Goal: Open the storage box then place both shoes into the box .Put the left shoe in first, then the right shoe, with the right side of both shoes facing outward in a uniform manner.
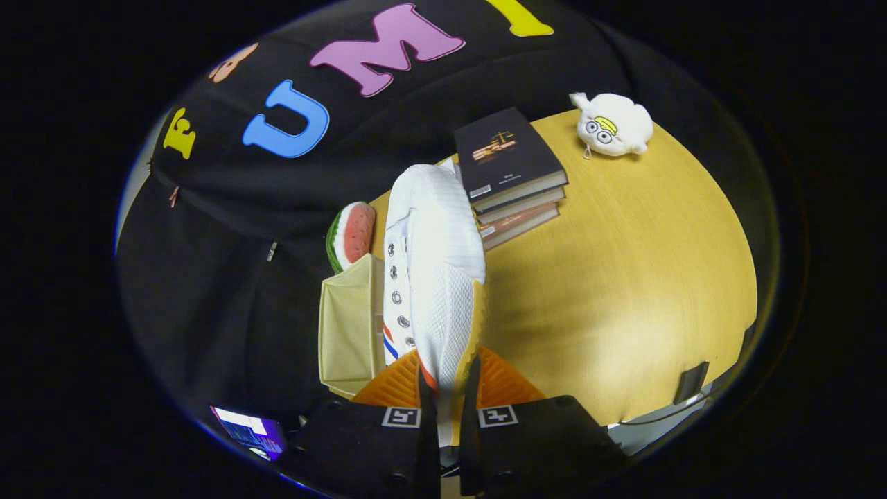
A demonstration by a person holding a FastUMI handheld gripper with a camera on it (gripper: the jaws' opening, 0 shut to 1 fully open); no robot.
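Between your gripper's [447, 398] clamped fingers, the white shoe [433, 270] runs lengthwise straight ahead, with the beige storage box [350, 326] just to its left.

White shoe [433, 277] is hiding most of the storage box [350, 326] and covering part of the watermelon toy [352, 234]. Gripper [448, 388] fingers are pinching the shoe's rear, hiding its heel. Shoe is overlapping the book stack [513, 177] corner. Cover print on the top book is reading too small. Screen [249, 430] beside the fingers is getting cut off, blurred.
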